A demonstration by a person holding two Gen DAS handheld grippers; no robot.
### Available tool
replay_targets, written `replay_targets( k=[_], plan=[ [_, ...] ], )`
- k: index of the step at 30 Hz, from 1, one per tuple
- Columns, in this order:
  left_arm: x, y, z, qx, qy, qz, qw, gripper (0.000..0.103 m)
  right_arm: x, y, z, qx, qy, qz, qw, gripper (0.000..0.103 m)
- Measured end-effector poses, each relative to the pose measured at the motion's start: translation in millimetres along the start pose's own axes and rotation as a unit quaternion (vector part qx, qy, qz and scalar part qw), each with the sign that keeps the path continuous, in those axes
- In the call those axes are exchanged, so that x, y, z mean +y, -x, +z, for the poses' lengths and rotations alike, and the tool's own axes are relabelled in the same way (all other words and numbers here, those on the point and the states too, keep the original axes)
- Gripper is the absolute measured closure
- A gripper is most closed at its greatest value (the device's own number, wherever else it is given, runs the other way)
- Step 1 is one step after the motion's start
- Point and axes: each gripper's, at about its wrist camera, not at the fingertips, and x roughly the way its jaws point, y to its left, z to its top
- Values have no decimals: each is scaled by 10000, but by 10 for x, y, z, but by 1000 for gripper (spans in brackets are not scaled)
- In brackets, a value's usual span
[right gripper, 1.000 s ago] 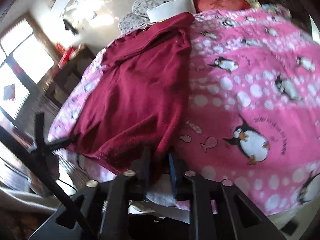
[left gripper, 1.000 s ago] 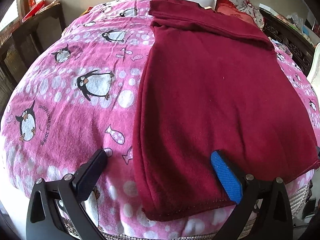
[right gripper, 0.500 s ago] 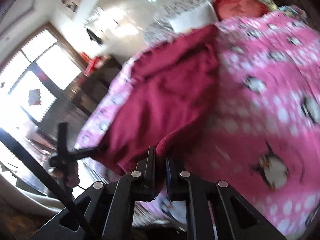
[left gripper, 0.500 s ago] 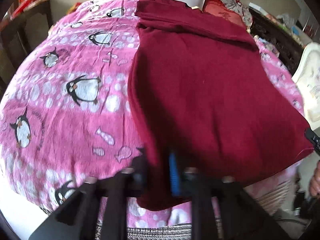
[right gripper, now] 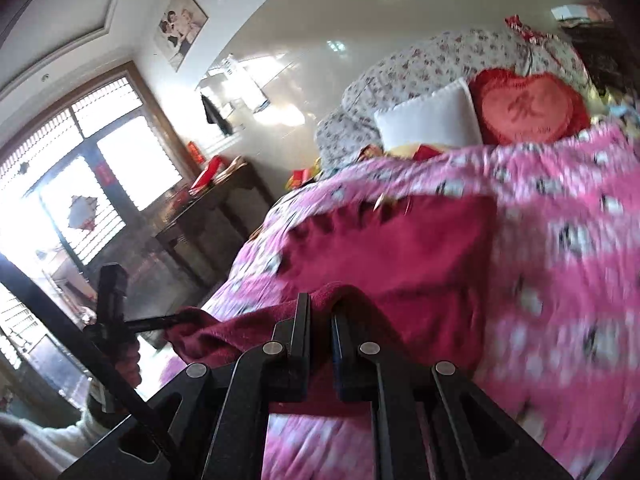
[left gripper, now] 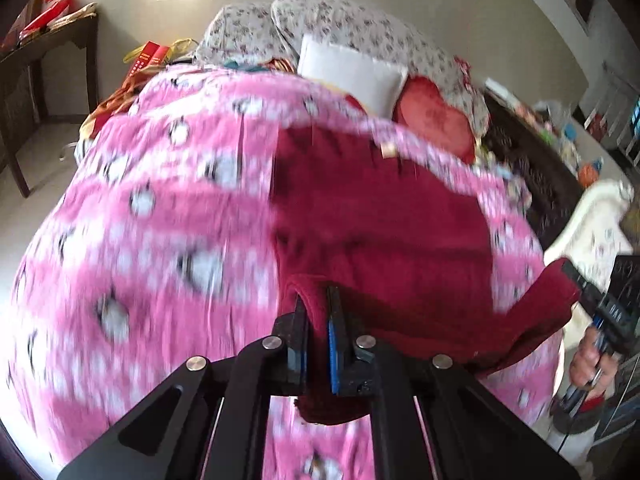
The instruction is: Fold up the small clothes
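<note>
Maroon fleece, a small garment (left gripper: pixel 384 224), was spread over the pink penguin-print bedspread (left gripper: pixel 152 216) of the bed, its near edge lifted clear of the cover. The left tongs (left gripper: pixel 318 320) were closed narrowly on one near corner of that edge, a fold of the cloth pinched between the black finger and the blue-padded finger. In the right wrist view the right tongs (right gripper: pixel 320 324) were likewise drawn in tight on the opposite near corner, the fabric humped up between the two dark fingers. Between the two grips the raised hem was seen sagging slightly. The far part of the garment was still lying flat on the bedspread. At the head of the bed a white pillow (right gripper: pixel 432 120) and a red heart-shaped cushion (right gripper: pixel 528 108) were propped against a floral quilt (left gripper: pixel 360 36). Much of the bedspread was blurred.
</note>
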Motion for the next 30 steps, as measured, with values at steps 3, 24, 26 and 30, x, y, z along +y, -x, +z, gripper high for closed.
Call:
replay_targets(
  k=[3, 24, 26, 30],
  plan=[
    [-41, -240, 492, 17, 93, 80, 9999, 96, -174, -208, 333, -30, -41, -204, 9998, 94],
    [149, -1480, 1675, 69, 782, 710, 9944, 27, -1318, -1051, 945, -68, -875, -1515, 9846, 31],
    [127, -1227, 1657, -356, 665, 626, 9952, 26, -1066, -979, 921, -41, -398, -1506, 9878, 35],
    [-35, -1191, 1555, -177, 260, 550, 9980, 26, -706, -1157, 853, 341, 152, -1173, 9924, 42]
  ],
)
